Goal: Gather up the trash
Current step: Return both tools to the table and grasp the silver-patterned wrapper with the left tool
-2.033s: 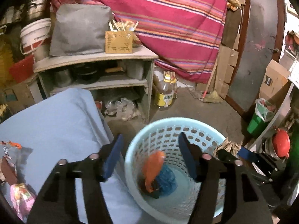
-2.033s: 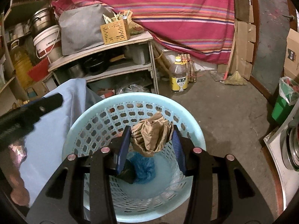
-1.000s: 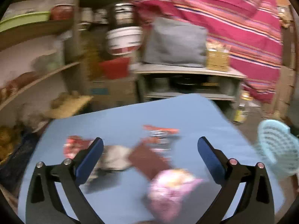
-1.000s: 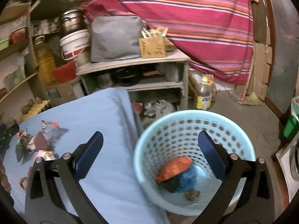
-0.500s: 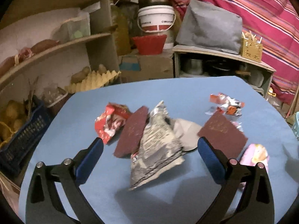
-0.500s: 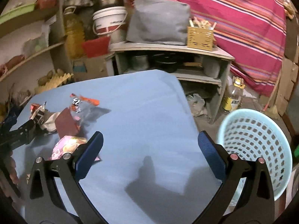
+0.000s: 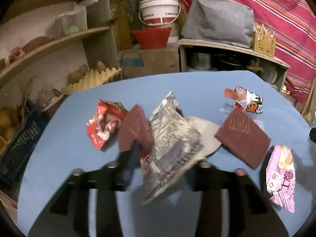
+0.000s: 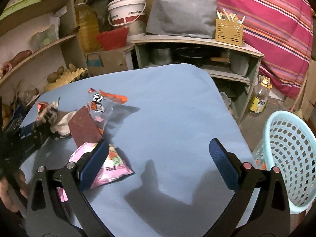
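On the blue table (image 7: 197, 85) lies a heap of trash: a silver-grey printed wrapper (image 7: 173, 138), a red wrapper (image 7: 104, 124), two brown sheets (image 7: 136, 128) (image 7: 243, 138), a red-and-white wrapper (image 7: 246, 100) and a pink wrapper (image 7: 280, 175). My left gripper (image 7: 164, 164) is closing its jaws, blurred, on the lower end of the silver-grey wrapper, which is squeezed and tilted up between them. My right gripper (image 8: 158, 158) hangs open over bare table (image 8: 167, 108), its left finger just above the pink wrapper (image 8: 110, 164). The light blue basket (image 8: 286, 158) stands on the floor at the right.
Shelves with potatoes, an egg tray (image 7: 92, 79), a white bucket (image 7: 160, 9) and a red tub crowd the back. A low cabinet (image 8: 197, 45) and an oil bottle (image 8: 258, 98) stand beyond the table. A hand (image 8: 11, 187) holds the left gripper.
The left jaws have gone from wide open to closed around the silver-grey wrapper, which now stands crumpled. The right gripper swung left from the basket and came nearer the pink wrapper.
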A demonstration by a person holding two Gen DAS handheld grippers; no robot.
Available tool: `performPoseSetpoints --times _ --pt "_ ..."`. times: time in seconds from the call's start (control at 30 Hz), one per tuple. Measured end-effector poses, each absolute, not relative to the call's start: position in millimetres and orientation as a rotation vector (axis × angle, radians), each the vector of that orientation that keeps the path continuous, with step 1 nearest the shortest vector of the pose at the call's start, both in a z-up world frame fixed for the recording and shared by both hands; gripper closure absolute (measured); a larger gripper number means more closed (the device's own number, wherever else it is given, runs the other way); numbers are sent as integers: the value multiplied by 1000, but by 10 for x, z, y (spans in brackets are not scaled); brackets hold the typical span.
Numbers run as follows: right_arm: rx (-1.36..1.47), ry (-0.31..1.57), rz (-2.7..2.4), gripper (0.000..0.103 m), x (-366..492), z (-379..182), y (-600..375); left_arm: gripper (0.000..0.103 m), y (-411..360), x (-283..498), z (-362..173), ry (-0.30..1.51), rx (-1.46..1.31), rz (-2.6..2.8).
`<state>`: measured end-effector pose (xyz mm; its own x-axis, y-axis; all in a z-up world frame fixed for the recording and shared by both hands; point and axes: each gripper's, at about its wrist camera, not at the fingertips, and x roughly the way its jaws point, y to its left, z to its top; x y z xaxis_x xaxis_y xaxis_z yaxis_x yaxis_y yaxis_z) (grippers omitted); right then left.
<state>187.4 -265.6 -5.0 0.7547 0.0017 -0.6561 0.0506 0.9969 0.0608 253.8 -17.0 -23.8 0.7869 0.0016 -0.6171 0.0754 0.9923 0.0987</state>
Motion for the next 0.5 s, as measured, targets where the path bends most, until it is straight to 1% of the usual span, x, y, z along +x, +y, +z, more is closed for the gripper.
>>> performPoseSetpoints --times 0.03,0.07,0.27,0.5 --pt "72 717 -21 4 1879 -55 -2632 84 -173 2524 -210 661 117 -49" --pt "67 718 -15 4 1875 -60 -2604 87 -170 2508 -177 657 110 -55" --pt "21 725 37 4 1834 -100 -2384 91 -167 2224 159 547 127 -38" --pt "-20 732 74 4 1833 -163 -2142 91 -28 1842 546 435 92 -19"
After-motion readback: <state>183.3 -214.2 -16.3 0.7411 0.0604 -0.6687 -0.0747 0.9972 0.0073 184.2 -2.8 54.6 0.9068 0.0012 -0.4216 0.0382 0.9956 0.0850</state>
